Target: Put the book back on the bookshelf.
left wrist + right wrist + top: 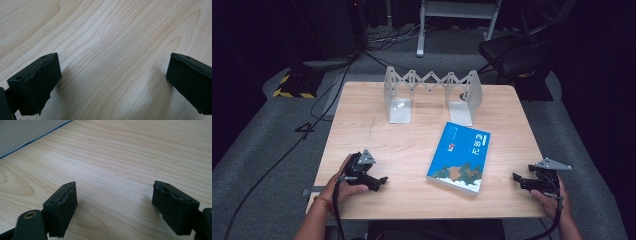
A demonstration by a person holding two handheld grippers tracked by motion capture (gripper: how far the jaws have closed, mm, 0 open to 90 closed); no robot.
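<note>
A blue paperback book (459, 157) lies flat on the wooden table (412, 145), right of centre, its cover up. Behind it stands a grey metal expandable book rack (432, 95) with two end plates and nothing in it. My left gripper (379, 182) rests near the front left edge, pointing right toward the book, open, with bare wood between its jaws (112, 82). My right gripper (518, 180) sits at the front right edge, pointing left, open over bare wood (113, 200). An edge of the book (22, 132) shows at the top left of the right gripper view.
Dark grey carpet surrounds the table. Cables (287, 150) trail over the floor at the left. A black chair (517, 52) stands behind the right far corner, and a white frame's legs (422, 30) stand beyond the table.
</note>
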